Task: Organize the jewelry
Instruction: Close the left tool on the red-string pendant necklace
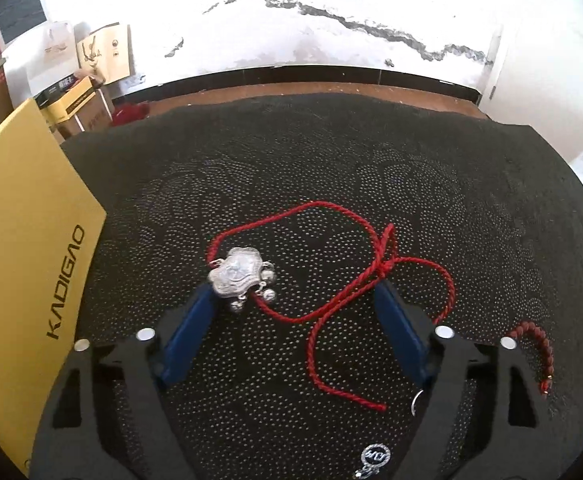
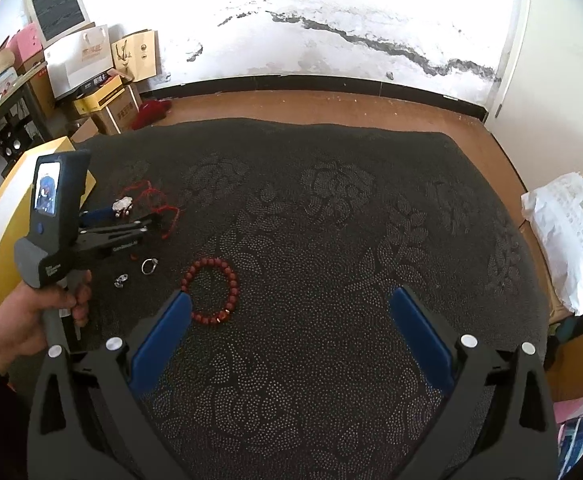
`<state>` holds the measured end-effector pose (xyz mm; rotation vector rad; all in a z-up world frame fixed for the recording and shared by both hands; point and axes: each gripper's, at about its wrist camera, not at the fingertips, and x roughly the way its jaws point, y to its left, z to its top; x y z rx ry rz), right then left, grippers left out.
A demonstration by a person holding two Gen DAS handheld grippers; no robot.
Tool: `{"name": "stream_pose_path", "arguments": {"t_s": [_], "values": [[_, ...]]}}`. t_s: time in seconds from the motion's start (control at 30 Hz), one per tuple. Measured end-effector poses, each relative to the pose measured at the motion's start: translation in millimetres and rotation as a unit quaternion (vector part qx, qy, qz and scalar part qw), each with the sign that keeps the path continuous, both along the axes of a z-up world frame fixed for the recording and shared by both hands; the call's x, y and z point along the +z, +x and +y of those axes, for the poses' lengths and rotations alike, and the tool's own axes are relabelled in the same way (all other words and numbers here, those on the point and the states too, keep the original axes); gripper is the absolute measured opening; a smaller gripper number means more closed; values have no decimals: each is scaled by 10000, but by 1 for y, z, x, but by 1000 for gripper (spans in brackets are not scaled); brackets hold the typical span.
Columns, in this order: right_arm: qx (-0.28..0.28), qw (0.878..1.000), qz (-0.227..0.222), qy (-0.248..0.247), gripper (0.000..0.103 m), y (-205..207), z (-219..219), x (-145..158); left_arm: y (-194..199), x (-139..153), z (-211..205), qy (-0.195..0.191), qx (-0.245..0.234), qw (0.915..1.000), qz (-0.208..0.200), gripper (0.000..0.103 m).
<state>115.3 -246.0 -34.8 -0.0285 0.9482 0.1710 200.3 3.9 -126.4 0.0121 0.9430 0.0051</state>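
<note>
A silver lock pendant [image 1: 238, 276] on a red cord [image 1: 375, 268] lies on the black dotted mat [image 1: 331, 160]. My left gripper [image 1: 297, 292] is open, low over the mat, with the pendant at its left fingertip and the cord between the fingers. A red bead bracelet [image 2: 211, 290] lies by the left finger of my open, empty right gripper [image 2: 291, 300]. A silver ring [image 2: 148, 266] and a small silver charm [image 2: 121, 280] lie near the left gripper's body [image 2: 71, 232]. The bracelet's edge [image 1: 537, 342] and the charm [image 1: 373, 460] also show in the left wrist view.
A yellow KADIGAO box [image 1: 23, 260] lies along the mat's left edge. Boxes and paper bags [image 2: 91, 72] stand against the wall at far left. A white printed bag [image 2: 571, 240] lies off the mat's right side. A wooden floor [image 2: 331, 108] lies beyond.
</note>
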Motion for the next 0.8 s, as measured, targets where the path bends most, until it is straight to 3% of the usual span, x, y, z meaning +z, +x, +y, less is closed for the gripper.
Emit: {"name": "stream_pose_path", "arguments": {"t_s": [0.1,0.17,0.23,0.3,0.4,0.47,0.5,0.8], "values": [[8,10000,-3,23,97,0,-2,2,-2,0,1,38,10,10000,-41,75],[10,10000,-6,47,97,-1,-4,2,-2,1,0,64,6,9999,-80,65],[8,10000,2,77,97,-1,-6,2,-2,3,1,60,42,9999,-82,43],[7,9999,21,100,97,1,-8,1,-2,4,-1,85,25,9999,-64,38],[4,9999,33,104,97,1,-10,0,-2,5,-7,160,-23,9998,-88,22],[-7,9999,45,101,97,2,-12,-1,-1,6,-6,122,-12,9999,-78,21],[-7,9999,51,100,97,3,-11,-1,-1,7,-5,81,-13,9999,-69,6],[2,9999,70,97,97,5,-6,-4,-9,32,-10,121,-160,9994,-280,7]]}}
